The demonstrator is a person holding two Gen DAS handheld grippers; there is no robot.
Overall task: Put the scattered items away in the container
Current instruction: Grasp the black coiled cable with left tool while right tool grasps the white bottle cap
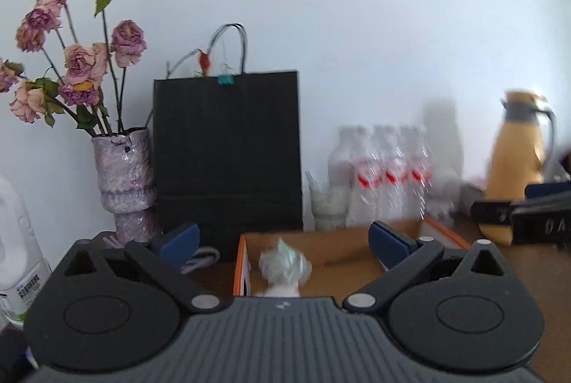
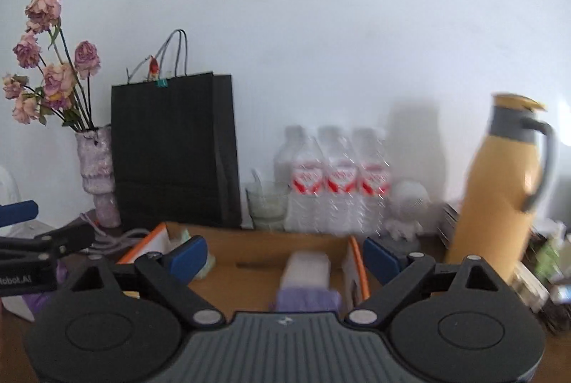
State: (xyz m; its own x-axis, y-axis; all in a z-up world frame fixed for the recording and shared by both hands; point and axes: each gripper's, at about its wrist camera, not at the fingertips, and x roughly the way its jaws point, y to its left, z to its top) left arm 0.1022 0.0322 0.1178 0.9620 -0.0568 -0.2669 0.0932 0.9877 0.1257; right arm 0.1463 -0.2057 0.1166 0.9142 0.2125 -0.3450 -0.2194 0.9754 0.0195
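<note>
Counted items on a wooden bench (image 2: pixel 410 279) against a white wall.

There is one open cardboard box (image 2: pixel 271 251) holding one crumpled clear wrapper (image 1: pixel 283 263) and one white and purple pack (image 2: pixel 306 279). Behind stand one black paper bag (image 2: pixel 175 151), one vase (image 2: pixel 96 169) of dried roses (image 2: pixel 53 79), three clear water bottles (image 2: pixel 339 183) with red labels, one glass cup (image 2: pixel 267 204), one small white figure (image 2: pixel 407 211) and one yellow flask (image 2: pixel 499 190). One white jug (image 1: pixel 18 247) shows at the left. Two grippers, a left gripper (image 1: pixel 283 242) and a right gripper (image 2: pixel 285 256), are in view.

The right gripper (image 2: pixel 284 252) stands wide open above the cardboard box (image 2: pixel 257 258); a white and purple packet (image 2: pixel 307 279) lies in the box between its blue pads (image 2: pixel 189 254), touching neither.
</note>
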